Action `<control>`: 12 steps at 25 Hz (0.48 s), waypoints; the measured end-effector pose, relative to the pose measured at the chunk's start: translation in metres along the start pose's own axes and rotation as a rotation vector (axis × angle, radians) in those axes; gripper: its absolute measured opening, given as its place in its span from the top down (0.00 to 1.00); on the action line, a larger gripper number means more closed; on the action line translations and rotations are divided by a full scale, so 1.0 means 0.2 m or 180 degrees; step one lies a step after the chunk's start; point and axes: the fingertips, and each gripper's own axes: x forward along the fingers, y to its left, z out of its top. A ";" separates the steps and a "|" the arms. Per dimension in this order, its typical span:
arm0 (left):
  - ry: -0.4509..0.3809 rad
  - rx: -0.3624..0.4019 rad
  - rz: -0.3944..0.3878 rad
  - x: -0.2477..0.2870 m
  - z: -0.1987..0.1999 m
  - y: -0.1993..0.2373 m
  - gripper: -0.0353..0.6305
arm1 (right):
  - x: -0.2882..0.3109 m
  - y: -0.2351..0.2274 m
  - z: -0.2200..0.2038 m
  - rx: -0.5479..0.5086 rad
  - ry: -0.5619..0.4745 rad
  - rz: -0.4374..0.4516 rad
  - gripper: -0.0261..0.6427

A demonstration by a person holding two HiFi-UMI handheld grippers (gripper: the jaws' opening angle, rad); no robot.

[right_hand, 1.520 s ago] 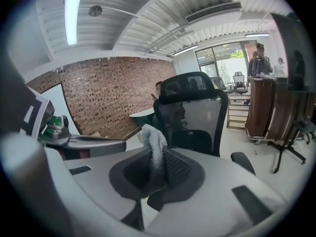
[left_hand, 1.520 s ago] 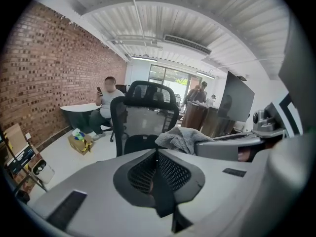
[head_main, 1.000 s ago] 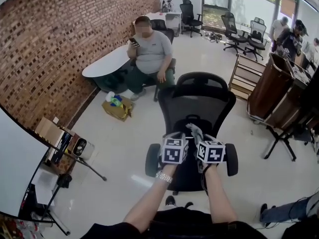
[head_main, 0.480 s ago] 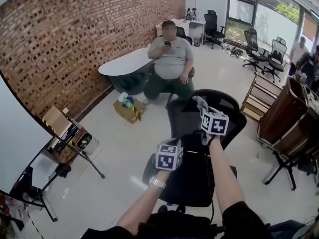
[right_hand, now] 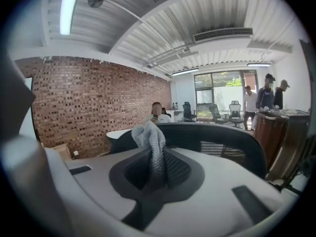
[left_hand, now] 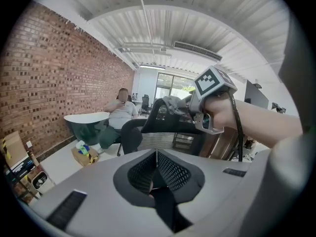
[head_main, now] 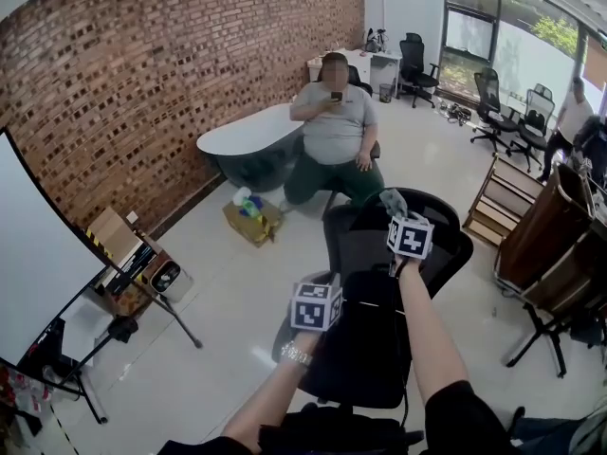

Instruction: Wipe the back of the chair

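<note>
A black mesh-backed office chair (head_main: 379, 301) stands right in front of me with its back toward me. My right gripper (head_main: 395, 212) is shut on a grey cloth (head_main: 391, 200) and holds it at the top edge of the chair back (right_hand: 217, 135). The cloth (right_hand: 150, 142) sticks up between the jaws in the right gripper view. Lower and to the left, my left gripper (head_main: 325, 290) hovers in front of the chair back, its jaws shut with nothing between them. The left gripper view takes in the chair back (left_hand: 163, 130) and the cloth (left_hand: 173, 102).
A person (head_main: 337, 126) sits by a curved white table (head_main: 242, 131) beyond the chair. A cardboard box (head_main: 251, 218) lies on the floor. A tripod (head_main: 123, 330) stands at the left, wooden racks (head_main: 545, 245) at the right. More office chairs (head_main: 493, 102) are far back.
My right gripper has risen with the cloth from mid-height of the chair back to its top edge. The left gripper stayed lower and to the left.
</note>
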 end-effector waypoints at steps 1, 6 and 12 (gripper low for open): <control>0.0002 0.0001 -0.0024 0.01 0.00 0.00 0.92 | -0.01 -0.09 -0.02 0.0040 0.0040 -0.0104 0.89; 0.0060 0.0010 -0.0169 0.05 -0.05 -0.05 0.92 | -0.14 -0.54 -0.11 0.0112 0.0105 -0.0591 0.89; 0.0055 0.0072 -0.0384 0.14 -0.04 -0.27 0.92 | -0.41 -1.08 -0.20 0.0235 0.0074 -0.1084 0.89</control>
